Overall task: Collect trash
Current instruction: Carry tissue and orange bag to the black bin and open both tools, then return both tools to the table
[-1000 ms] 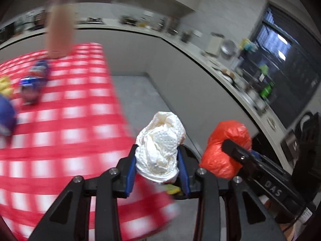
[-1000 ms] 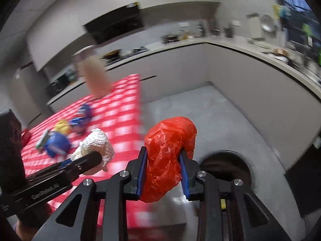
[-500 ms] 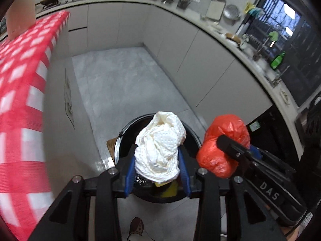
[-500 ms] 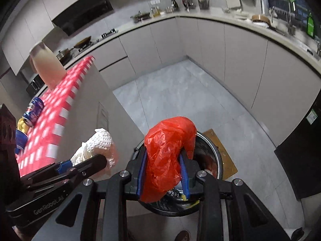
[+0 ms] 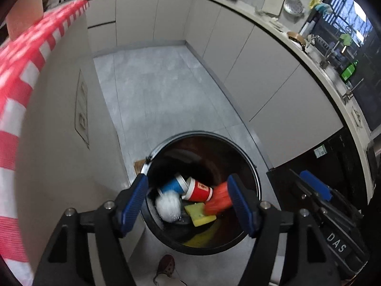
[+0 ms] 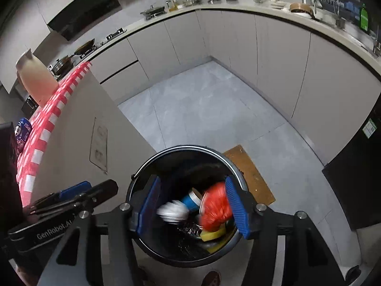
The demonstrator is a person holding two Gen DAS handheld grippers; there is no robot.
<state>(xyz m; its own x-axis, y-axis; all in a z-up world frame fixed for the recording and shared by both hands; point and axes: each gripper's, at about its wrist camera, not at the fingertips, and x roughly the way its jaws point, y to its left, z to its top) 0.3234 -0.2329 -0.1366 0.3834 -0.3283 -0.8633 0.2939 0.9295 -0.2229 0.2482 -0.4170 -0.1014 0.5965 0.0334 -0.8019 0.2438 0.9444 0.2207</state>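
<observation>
A round black trash bin (image 5: 247, 159) stands on the floor below both grippers; it also shows in the right wrist view (image 6: 142, 174). My left gripper (image 5: 188, 202) is open and empty above it. My right gripper (image 6: 193, 202) is open and empty above it too. A white crumpled paper towel (image 5: 167, 206) and a red plastic bag (image 5: 218, 201) are blurred, falling inside the bin. They also show in the right wrist view: the towel (image 6: 172, 211) and the bag (image 6: 215, 209). A blue cup (image 5: 172, 184), a red cup (image 5: 198, 189) and a yellow sponge (image 5: 200, 214) lie in the bin.
The counter with the red checked cloth (image 5: 14, 76) stands at the left, its grey side wall (image 5: 59, 143) next to the bin. A blue can (image 6: 22, 128) and a beige jug (image 6: 35, 76) stand on it. Grey cabinets (image 5: 262, 71) ring the floor. A brown mat (image 6: 250, 174) lies beside the bin.
Both grippers have opened over the bin. The paper towel left the left gripper and the red bag left the right gripper; both have dropped into the bin.
</observation>
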